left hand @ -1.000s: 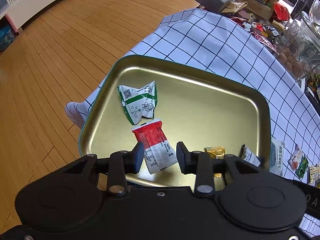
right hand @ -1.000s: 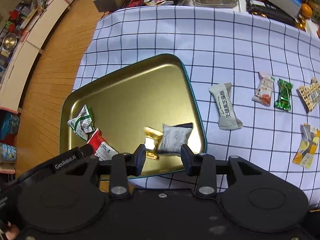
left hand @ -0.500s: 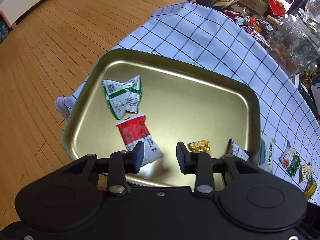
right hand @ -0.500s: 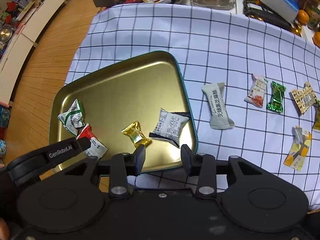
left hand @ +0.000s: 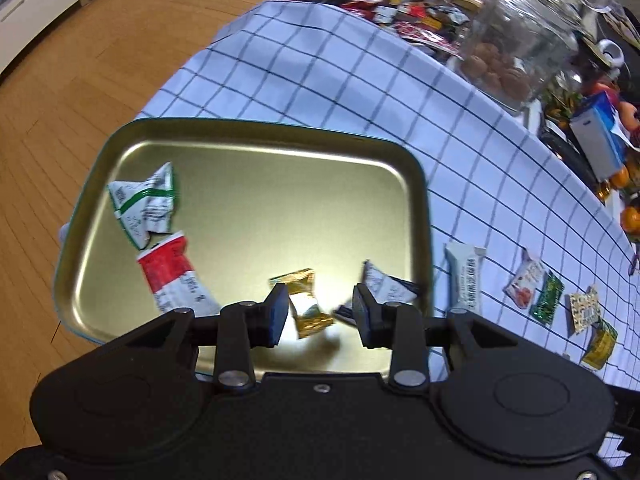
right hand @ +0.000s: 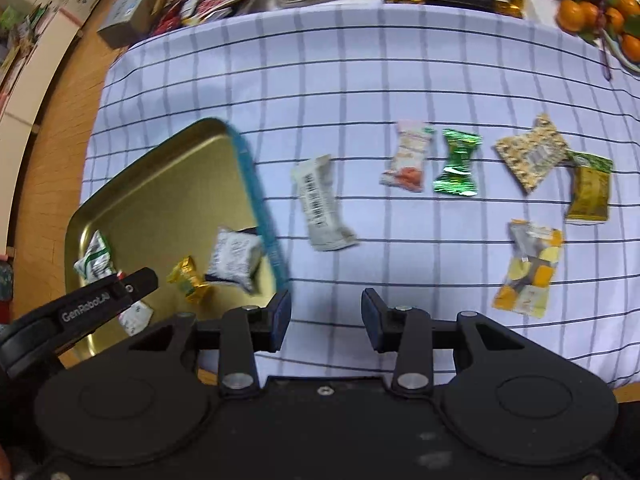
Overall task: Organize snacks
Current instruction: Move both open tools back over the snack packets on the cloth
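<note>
A gold metal tray (left hand: 256, 140) sits at the table's left edge; it also shows in the right wrist view (right hand: 168, 184). In it lie a green-and-white packet (left hand: 144, 208), a red-and-white packet (left hand: 172, 276), a gold candy (left hand: 306, 304) and a grey-white packet (left hand: 388, 286). My left gripper (left hand: 320, 314) is open and empty above the tray's near edge. My right gripper (right hand: 325, 318) is open and empty over the cloth, right of the tray. A grey-white bar (right hand: 322, 204) and several more packets (right hand: 456, 164) lie loose on the cloth.
The checked tablecloth (right hand: 360, 80) covers the table. A glass jar with cookies (left hand: 516, 36), boxes, oranges (right hand: 580, 12) and loose clutter stand along the far edge. Wooden floor (left hand: 60, 80) lies left of the table.
Both grippers have swung right. The right gripper moved from over the tray to over the cloth near the loose packets. Both stayed open and empty.
</note>
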`<state>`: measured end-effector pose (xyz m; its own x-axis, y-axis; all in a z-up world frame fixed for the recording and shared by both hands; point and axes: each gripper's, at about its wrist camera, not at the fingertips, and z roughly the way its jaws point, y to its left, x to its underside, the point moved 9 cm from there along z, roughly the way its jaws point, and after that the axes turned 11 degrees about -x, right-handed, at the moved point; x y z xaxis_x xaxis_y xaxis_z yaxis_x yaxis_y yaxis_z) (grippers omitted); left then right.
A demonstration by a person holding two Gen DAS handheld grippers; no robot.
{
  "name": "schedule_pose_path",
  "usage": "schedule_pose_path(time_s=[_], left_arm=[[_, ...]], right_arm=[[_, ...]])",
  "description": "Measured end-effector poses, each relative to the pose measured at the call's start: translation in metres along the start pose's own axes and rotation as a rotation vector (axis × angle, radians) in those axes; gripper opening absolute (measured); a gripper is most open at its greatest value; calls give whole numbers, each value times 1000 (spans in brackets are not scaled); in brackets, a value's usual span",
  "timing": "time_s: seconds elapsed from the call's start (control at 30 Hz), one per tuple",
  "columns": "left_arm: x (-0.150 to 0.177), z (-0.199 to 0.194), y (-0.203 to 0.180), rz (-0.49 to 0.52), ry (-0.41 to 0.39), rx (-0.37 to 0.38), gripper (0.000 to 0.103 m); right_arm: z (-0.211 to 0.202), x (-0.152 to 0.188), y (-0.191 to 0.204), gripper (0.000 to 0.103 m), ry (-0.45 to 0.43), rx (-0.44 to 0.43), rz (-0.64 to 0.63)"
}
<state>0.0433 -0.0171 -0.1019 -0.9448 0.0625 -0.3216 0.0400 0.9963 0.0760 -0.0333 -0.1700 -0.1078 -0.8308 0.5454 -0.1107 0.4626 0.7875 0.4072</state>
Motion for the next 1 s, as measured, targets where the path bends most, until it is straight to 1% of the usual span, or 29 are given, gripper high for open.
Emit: schedule_pose_path(time_s=[0.33,0.5,0.6,0.77,0.87,1.0], left_arm=[[9,-9,-70,124,-37,39,43],[9,-8,-102,158,-42,44,43],[10,-1,-115,172,-29,29,43],[13,14,-127,170,2,-1,43],[13,20,-133,164,-5,-21,43],[8,31,-141,150,-7,-47,43]], right_arm=[[-27,-12,-96,42,-52,56,138],[-39,-12,-138,42,-80,69,198],[-45,-9,-159,42,-92,79,223],[-47,-10,-187,42,-100,75,254],[-50,-11,-201,42,-107,68,285],[-53,-16,-209,42,-116,35,314]])
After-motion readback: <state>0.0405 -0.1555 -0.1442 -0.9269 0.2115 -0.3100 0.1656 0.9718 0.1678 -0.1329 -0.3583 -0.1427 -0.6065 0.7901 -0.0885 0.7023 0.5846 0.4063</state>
